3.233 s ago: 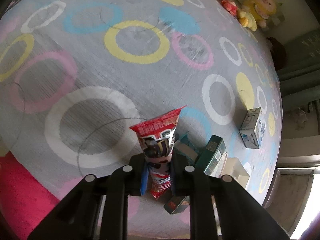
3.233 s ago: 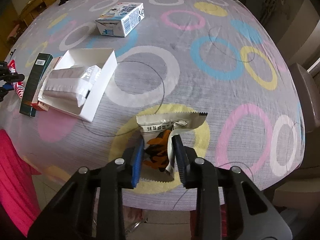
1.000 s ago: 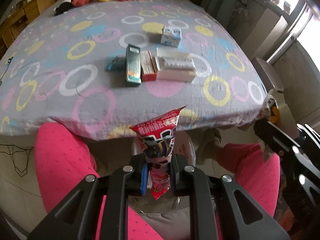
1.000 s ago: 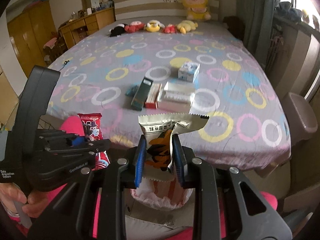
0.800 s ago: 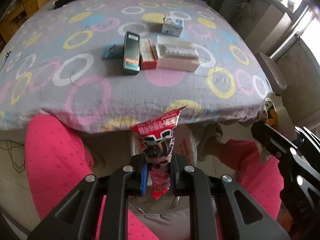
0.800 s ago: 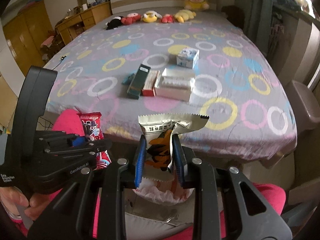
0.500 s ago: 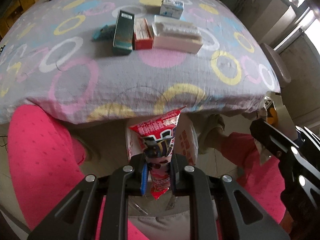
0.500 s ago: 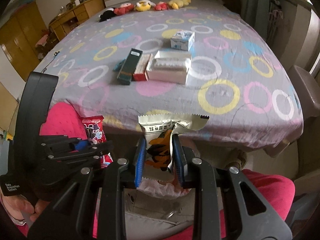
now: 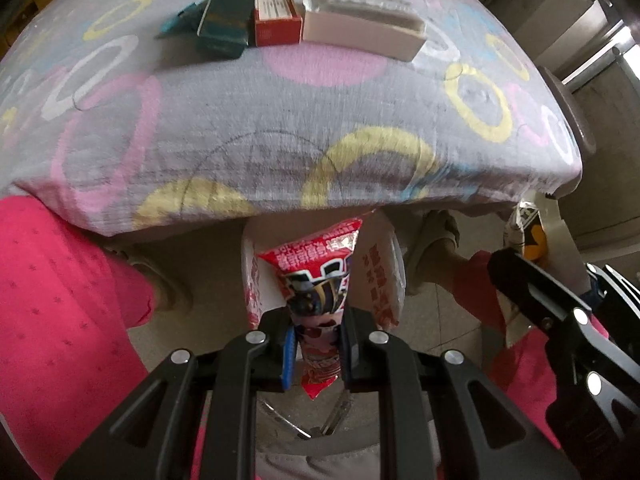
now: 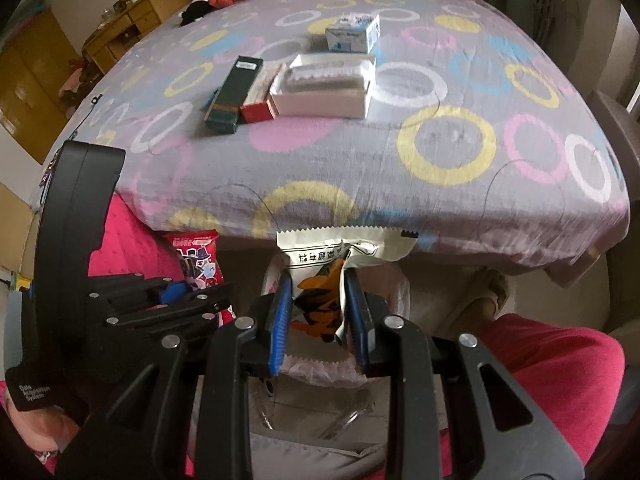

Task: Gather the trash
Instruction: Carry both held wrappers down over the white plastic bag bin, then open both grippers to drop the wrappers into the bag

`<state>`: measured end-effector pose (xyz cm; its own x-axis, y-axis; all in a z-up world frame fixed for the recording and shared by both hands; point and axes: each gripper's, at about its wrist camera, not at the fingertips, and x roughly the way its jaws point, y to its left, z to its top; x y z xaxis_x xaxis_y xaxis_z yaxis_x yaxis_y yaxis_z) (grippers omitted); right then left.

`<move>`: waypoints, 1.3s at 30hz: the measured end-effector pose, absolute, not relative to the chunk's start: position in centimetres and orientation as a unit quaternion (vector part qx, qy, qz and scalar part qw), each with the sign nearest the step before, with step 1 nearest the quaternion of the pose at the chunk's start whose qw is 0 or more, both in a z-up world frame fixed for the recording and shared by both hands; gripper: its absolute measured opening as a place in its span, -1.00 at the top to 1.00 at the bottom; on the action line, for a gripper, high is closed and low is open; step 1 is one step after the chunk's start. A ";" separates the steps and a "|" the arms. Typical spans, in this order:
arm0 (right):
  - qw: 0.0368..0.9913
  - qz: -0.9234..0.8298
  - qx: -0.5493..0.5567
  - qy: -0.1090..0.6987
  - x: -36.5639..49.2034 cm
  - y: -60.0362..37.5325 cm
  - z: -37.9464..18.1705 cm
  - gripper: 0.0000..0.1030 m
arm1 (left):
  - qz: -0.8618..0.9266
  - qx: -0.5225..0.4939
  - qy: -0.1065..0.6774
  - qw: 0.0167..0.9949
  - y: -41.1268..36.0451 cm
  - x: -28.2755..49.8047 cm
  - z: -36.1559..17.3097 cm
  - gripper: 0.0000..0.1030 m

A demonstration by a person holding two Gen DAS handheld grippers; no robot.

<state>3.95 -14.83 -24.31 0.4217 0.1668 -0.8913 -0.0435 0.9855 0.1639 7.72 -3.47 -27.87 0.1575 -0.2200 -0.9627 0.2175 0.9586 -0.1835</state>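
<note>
Red packet [image 9: 316, 280] clamped, left gripper [image 9: 316, 354]; right gripper [image 10: 318, 320] likewise.

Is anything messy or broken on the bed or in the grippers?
Nothing looks broken or spilled. The boxes lie on the bed in a tight cluster. The only rough thing is the white wrapper in the right gripper: it is torn open and crumpled. The red wrapper in the left gripper looks whole.

A bed [image 10: 440, 184] in a grey ring-patterned sheet fills the room — wooden cabinets [image 10: 132, 20], perhaps drawers, behind.
</note>
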 end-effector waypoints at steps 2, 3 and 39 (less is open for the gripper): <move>0.838 0.060 0.064 0.539 4.2 -14.9 -24.8 0.49 | -0.144 -0.001 0.636 0.758 -3.5 7.9 -28.5 0.67; 0.837 0.059 0.066 0.541 4.3 -15.0 -25.1 0.49 | -0.143 -0.001 0.639 0.756 -3.5 7.9 -28.7 0.67; 0.755 0.033 0.139 0.640 9.5 -15.1 -36.0 0.49 | -0.109 0.016 0.710 0.695 -5.1 10.4 -38.3 0.67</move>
<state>9.50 -15.08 -36.05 0.1794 0.2282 -0.9569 0.1283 0.9590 0.2528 10.44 -5.08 -38.27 -0.0330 -0.1283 -0.9912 0.1739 0.9759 -0.1321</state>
